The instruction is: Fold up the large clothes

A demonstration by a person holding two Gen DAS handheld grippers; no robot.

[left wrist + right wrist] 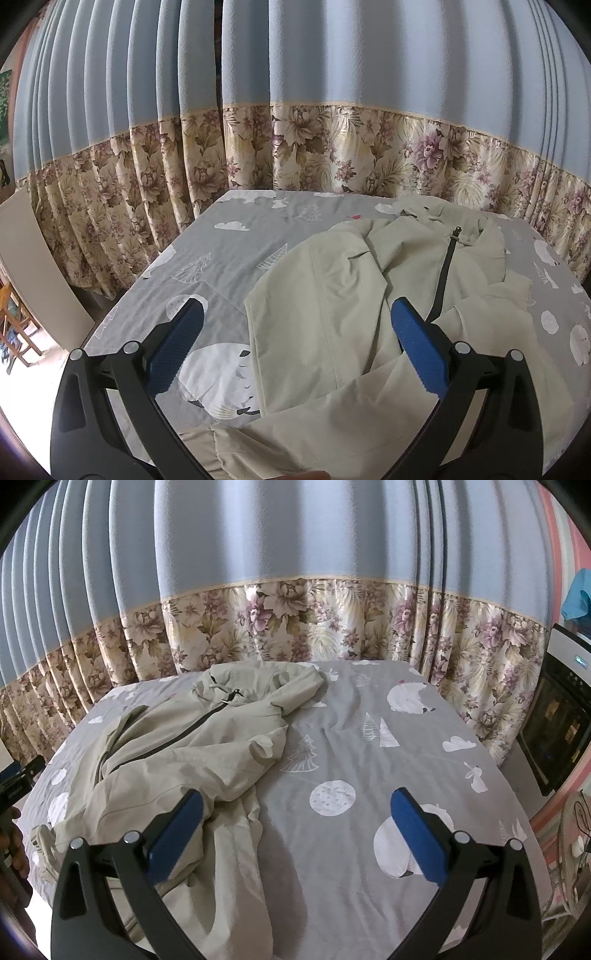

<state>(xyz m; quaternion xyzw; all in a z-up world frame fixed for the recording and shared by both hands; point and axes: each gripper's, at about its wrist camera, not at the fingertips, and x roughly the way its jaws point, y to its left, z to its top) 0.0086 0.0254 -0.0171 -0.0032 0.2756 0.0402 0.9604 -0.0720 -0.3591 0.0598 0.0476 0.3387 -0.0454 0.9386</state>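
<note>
A pale beige-green jacket with a dark front zipper lies crumpled on a bed with a grey printed sheet. In the left wrist view it fills the right and near part of the bed. My left gripper is open and empty, held above the jacket's near left part. In the right wrist view the jacket lies on the left half of the sheet, hood toward the curtain. My right gripper is open and empty, above the jacket's right edge and bare sheet.
Blue curtains with a floral lower band hang behind the bed on the far side. A dark appliance and a fan with cables stand at the right. A wooden chair is at the left.
</note>
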